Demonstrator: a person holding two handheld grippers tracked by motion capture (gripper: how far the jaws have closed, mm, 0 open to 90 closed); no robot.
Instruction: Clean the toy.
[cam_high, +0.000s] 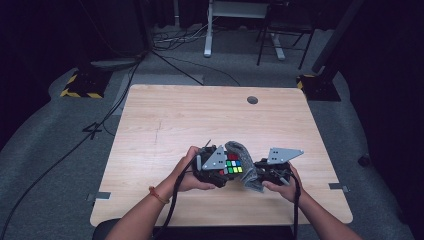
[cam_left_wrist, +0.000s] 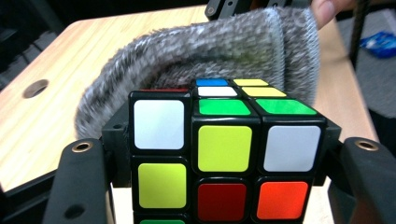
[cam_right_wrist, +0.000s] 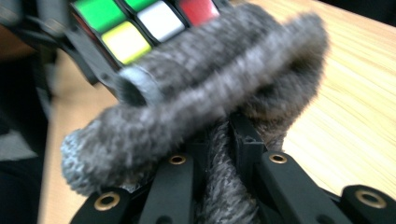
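Grey cloth crowds the cube; table beyond lies open.

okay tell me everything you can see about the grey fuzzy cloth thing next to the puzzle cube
The grey cloth looks like a fuzzy knitted sock or pouch with a hemmed open edge. It is soft, bunched and curved, arching behind and partly around the cube, which the left claw grips. The right claw is shut on a fold of it, holding it above the wooden table.

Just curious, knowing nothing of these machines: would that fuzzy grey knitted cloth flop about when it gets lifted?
Probably floppy: the fuzzy grey knitted cloth bends and folds where the right gripper pinches it. Likely not slippery, given its rough pile. It curves around the multicoloured puzzle cube in the left gripper, so it should yield rather than push.
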